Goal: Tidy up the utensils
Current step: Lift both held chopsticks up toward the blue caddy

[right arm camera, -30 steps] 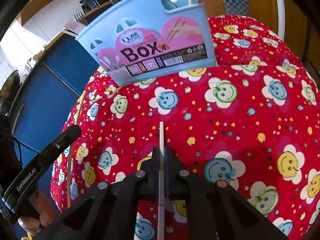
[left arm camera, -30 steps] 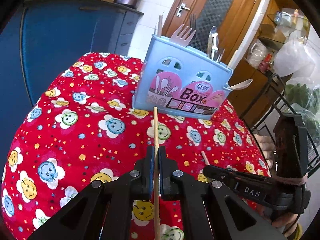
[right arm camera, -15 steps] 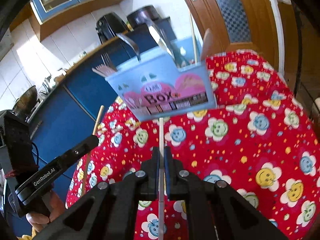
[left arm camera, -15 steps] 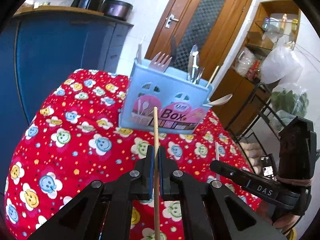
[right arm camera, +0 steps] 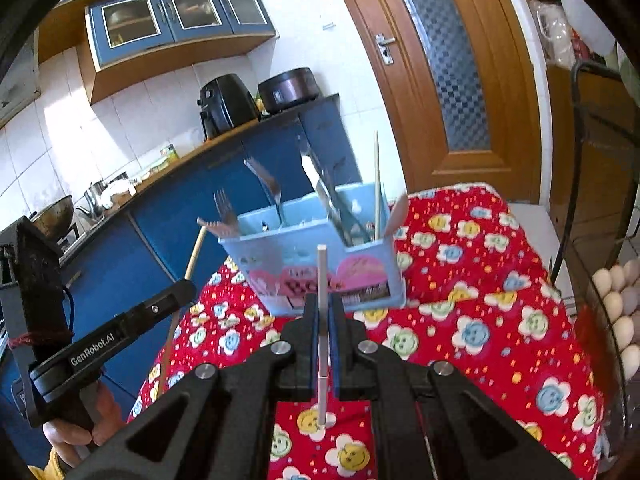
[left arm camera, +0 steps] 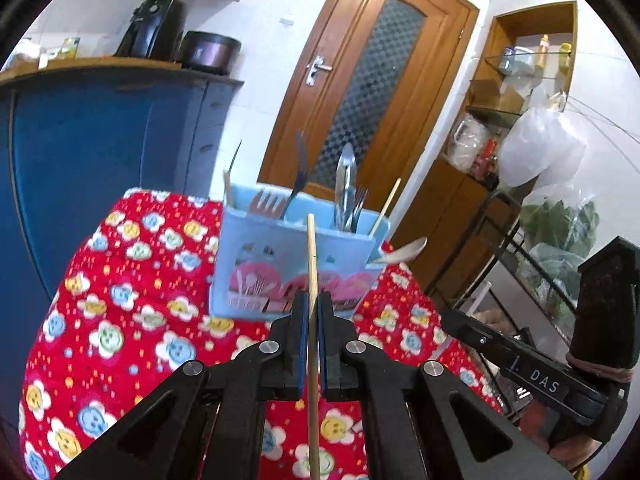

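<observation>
Here we pinch a thin wooden chopstick [left arm camera: 311, 264] in our left claw [left arm camera: 311, 300] and a pale white chopstick [right arm camera: 321, 280] in our right claw [right arm camera: 322, 304], each closed tight, both sticks lengthwise toward the light-blue plastic utensil box [left arm camera: 296, 272].

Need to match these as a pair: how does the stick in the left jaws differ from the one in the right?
The left chopstick is tan wood; the right chopstick is pale grey-white. The left one has a rounded tip, the right one a flat, squared tip. Both are clamped lengthwise, pointing toward the blue utensil box.

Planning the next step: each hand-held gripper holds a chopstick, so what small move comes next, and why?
Probably carry the wooden chopstick forward over the blue utensil box. The left hand-held gripper is clamped on it, clear of the tablecloth, but short of the box.
</observation>
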`<state>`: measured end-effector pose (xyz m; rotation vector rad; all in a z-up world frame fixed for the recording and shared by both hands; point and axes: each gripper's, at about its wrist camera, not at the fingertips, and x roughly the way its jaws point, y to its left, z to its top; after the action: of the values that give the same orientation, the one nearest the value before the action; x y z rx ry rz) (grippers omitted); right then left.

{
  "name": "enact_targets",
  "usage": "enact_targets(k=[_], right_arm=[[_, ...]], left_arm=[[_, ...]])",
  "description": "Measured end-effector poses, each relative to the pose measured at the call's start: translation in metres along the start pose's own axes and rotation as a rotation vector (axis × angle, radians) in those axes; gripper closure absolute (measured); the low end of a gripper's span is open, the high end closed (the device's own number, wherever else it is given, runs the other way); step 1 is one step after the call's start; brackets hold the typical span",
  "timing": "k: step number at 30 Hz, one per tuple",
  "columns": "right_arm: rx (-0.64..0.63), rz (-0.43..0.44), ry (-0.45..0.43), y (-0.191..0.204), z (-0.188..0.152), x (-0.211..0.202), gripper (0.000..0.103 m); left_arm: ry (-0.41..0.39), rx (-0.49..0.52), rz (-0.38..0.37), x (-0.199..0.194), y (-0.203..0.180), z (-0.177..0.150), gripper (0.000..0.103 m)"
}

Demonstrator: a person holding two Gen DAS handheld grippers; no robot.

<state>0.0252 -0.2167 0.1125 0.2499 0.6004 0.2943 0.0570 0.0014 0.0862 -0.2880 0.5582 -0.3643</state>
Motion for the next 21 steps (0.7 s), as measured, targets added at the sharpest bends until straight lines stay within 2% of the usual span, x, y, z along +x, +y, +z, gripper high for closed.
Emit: enact_targets(k=[14, 21], right_arm=[[-0.057, -0.007, -0.056, 0.006, 0.044, 0.006, 0.097], [-0.079, -0.017, -0.09, 0.006, 0.067, 0.003, 0.097]], left_arm=[[-0.113, 0.029, 0.001, 0.01, -0.011, 0.069, 0.099], [-0.216, 0.053, -0.02, 0.014, -0.026, 0.109, 0.099]])
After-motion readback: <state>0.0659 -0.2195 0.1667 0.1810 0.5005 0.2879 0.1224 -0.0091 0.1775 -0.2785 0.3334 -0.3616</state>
